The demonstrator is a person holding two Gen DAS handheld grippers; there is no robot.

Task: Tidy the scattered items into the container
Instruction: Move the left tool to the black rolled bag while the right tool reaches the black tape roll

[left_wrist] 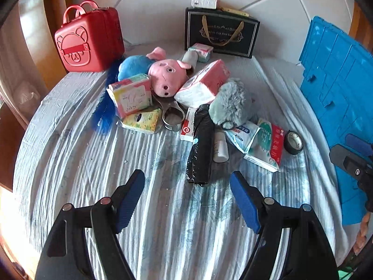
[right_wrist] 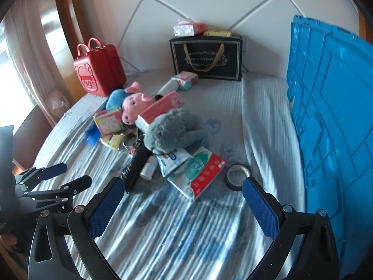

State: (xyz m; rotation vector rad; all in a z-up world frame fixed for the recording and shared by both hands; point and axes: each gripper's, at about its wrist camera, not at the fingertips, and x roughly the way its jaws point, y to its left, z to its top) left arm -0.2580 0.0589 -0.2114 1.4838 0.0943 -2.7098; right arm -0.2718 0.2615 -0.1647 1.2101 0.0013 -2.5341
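A pile of items lies mid-bed: a pink pig plush (left_wrist: 166,78) (right_wrist: 135,107), a grey plush (left_wrist: 229,103) (right_wrist: 170,133), tissue packs (left_wrist: 205,82), a black roll (left_wrist: 201,147) (right_wrist: 137,165), a small white bottle (left_wrist: 220,147), a green-red wipes pack (left_wrist: 265,147) (right_wrist: 198,172) and a black tape roll (left_wrist: 293,142) (right_wrist: 238,176). The blue plastic crate (left_wrist: 338,88) (right_wrist: 331,116) stands at the right. My left gripper (left_wrist: 187,184) is open and empty, just short of the black roll. My right gripper (right_wrist: 183,192) is open and empty, near the wipes pack and tape.
A red bear case (left_wrist: 89,40) (right_wrist: 100,70) stands at the back left. A black gift bag (left_wrist: 221,32) (right_wrist: 206,57) with small packs on top leans on the white headboard. The striped sheet (left_wrist: 116,163) lies in front of the pile.
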